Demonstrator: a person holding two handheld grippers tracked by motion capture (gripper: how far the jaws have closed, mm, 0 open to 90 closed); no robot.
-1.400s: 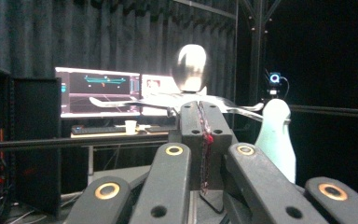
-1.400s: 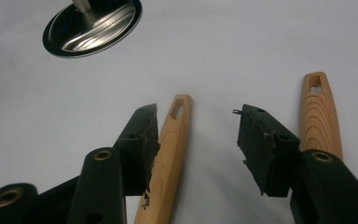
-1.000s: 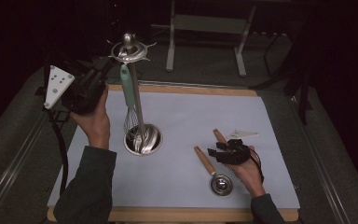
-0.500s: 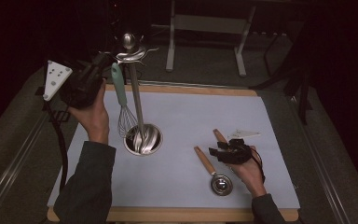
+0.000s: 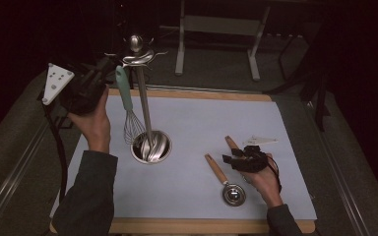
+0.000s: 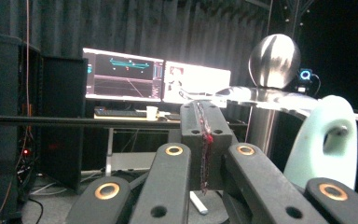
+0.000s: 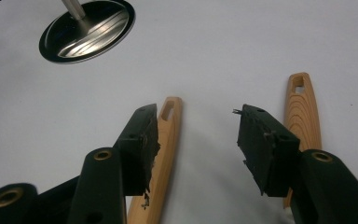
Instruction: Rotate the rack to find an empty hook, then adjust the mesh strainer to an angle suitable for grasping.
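Observation:
A steel stand [image 5: 142,105] with hooks at its top rises from a round base [image 5: 151,146] on the pale mat. A whisk with a mint-green handle [image 5: 123,88] hangs from a hook beside the pole. My left gripper [image 5: 103,66] is held high just left of that handle, shut with nothing between its pads [image 6: 204,112]; the handle's loop [image 6: 326,140] is to its right. My right gripper [image 5: 234,158] rests low over the mat, open [image 7: 198,126], between two wooden handles [image 7: 165,154] [image 7: 303,112]. One belongs to a measuring spoon [image 5: 226,184].
The mat [image 5: 202,123] lies on a wooden board [image 5: 192,93] with dark ledges on both sides. Behind the table stand grey frame legs [image 5: 179,44]. Lit monitors [image 6: 158,81] on a desk show beyond the left gripper.
The whisk has shifted slightly left on the stand. My left gripper has drifted a little left and up. The right hand has stayed put.

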